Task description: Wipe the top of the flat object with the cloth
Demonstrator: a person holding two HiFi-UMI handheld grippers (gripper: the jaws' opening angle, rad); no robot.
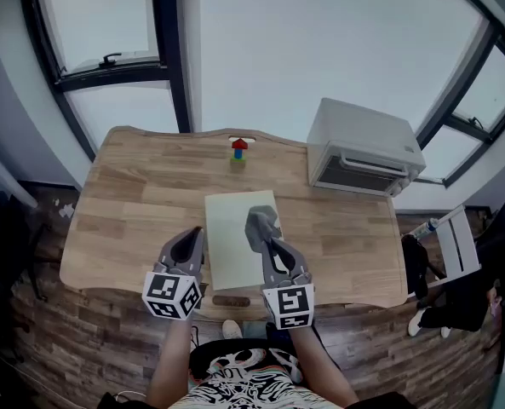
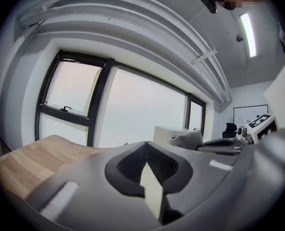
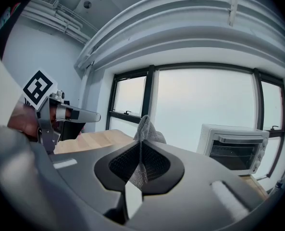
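Observation:
A pale green flat board (image 1: 235, 250) lies lengthwise in the middle of the wooden table (image 1: 116, 211) in the head view. My left gripper (image 1: 197, 239) is at its left edge and is shut on it. In the left gripper view a thin pale edge of the board (image 2: 153, 194) is pinched between the jaws of the left gripper (image 2: 145, 160). My right gripper (image 1: 267, 245) is over the board's right side, shut on a grey mesh cloth (image 1: 261, 223). In the right gripper view the cloth (image 3: 144, 129) sticks up past the tips of the right gripper (image 3: 141, 148).
A white toaster oven (image 1: 363, 147) stands at the table's back right. A small stack of coloured toy blocks (image 1: 239, 149) sits at the back middle. A small brown object (image 1: 231, 301) lies at the front edge. Windows run behind the table; a chair (image 1: 452, 241) stands at the right.

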